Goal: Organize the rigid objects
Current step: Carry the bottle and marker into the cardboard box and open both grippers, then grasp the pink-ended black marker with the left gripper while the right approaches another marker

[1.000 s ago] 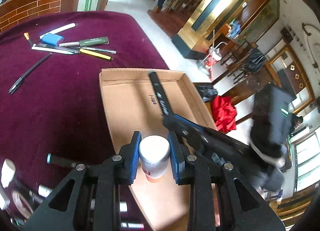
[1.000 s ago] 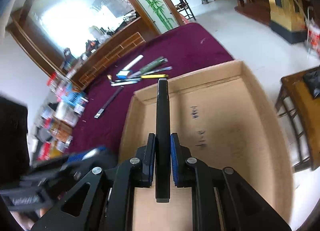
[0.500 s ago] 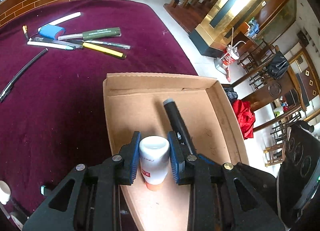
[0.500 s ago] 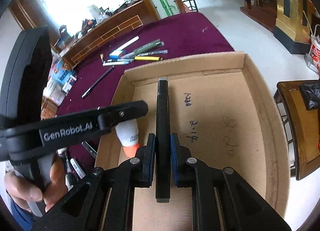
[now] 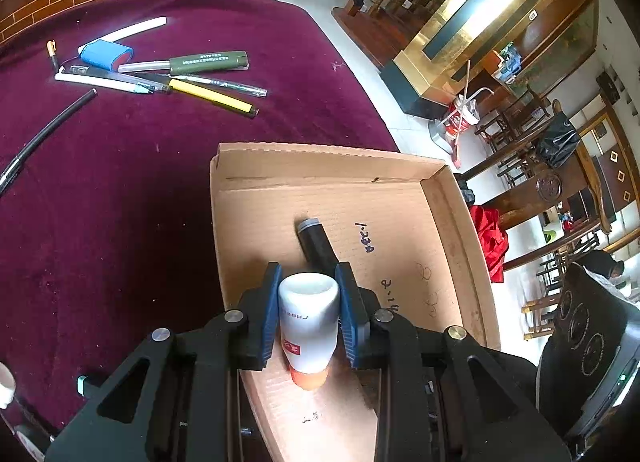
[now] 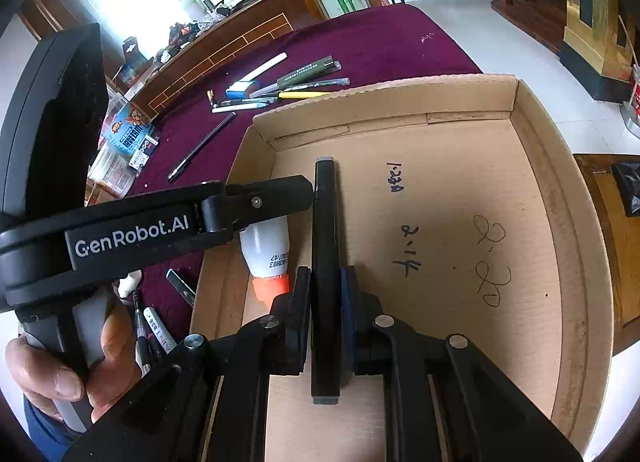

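Both views ride on the grippers and look down, close in, over the cardboard box (image 5: 448,198). The left wrist view sits at the box's near left edge, facing across it toward the pens (image 5: 208,94) beyond its far wall. The right wrist view hangs nearer the box's (image 6: 536,166) middle, probably a little higher. Both share the box floor, the pens (image 6: 304,94) and the maroon tablecloth (image 5: 100,190).

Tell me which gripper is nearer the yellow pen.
Left, though neither is close. The left gripper holds the white bottle at the box's table-side wall; the yellow pen lies beyond the far wall. The right gripper, holding the black marker, sits farther in.
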Tool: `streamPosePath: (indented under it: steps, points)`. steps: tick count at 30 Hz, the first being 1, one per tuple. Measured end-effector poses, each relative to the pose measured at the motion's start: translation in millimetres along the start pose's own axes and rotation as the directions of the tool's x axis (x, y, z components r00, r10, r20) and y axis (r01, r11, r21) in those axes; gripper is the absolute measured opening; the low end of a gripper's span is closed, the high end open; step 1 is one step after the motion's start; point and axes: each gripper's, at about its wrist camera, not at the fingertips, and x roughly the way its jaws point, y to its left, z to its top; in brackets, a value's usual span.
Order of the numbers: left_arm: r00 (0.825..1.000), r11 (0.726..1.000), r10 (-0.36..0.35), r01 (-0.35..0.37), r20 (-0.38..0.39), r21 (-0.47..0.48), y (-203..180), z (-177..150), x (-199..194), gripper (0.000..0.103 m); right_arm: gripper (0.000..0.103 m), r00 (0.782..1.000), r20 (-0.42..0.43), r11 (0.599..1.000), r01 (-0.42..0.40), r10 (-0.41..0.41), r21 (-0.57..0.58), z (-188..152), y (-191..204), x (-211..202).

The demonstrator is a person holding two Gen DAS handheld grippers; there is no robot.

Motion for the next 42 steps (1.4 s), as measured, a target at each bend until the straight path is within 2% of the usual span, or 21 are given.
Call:
streamPosePath:
  steps: [12, 16, 22, 25, 28, 33, 36, 41, 42]
  points:
    - [1.000, 1.000, 0.007, -0.007, -0.008, -0.008, 0.3, 1.5, 2.3, 0.027, 0.014, 1.000, 0.007, 1.000, 0.006, -0.006, 0.013, 1.6, 0.5, -1.9]
    - [1.000, 1.000, -0.013, 0.013, -0.012, -0.020, 1.6, 2.9, 1.0, 0.036, 0.015, 1.000, 0.018, 1.000, 0.011, -0.011, 0.009, 1.4, 1.2, -4.7]
    - [0.999, 0.998, -0.042, 0.043, 0.009, -0.043, 3.9, -2.5, -19.7, 0.036, 0.015, 0.995, 0.094, 1.000, 0.013, -0.014, 0.013, 1.9, 2.0, -22.9]
    - [0.998, 0.998, -0.050, 0.051, 0.042, -0.034, 5.9, -10.2, -43.6, 0.036, 0.024, 0.991, 0.132, 1.000, 0.016, -0.016, 0.004, 2.0, 4.7, -30.3]
    - [0.996, 0.998, -0.051, 0.053, 0.074, -0.024, 13.3, -23.9, -70.9, 0.037, 0.027, 0.989, 0.148, 1.000, -0.003, 0.004, -0.010, 2.1, 8.9, -33.7]
    - [0.990, 0.999, -0.045, 0.048, 0.132, -0.022, 42.3, -69.3, -124.3, 0.037, 0.027, 0.985, 0.166, 0.998, -0.043, 0.050, -0.045, -0.4, 17.5, -38.1]
    - [0.981, 0.998, -0.028, 0.037, 0.190, -0.044, 70.2, -107.4, -159.1, 0.049, 0.028, 0.978, 0.188, 0.994, -0.077, 0.092, -0.083, -2.9, 25.9, -40.3]
    - [0.967, 0.993, 0.055, -0.028, 0.250, -0.111, 128.4, -172.2, -206.8, 0.051, 0.028, 0.973, 0.149, 0.980, -0.157, 0.175, -0.124, -11.5, 45.5, -37.0]
    - [0.965, 0.991, 0.069, -0.037, 0.252, -0.129, 138.4, -180.7, -210.9, 0.051, 0.031, 0.973, 0.135, 0.976, -0.170, 0.189, -0.138, -13.9, 53.5, -35.7]
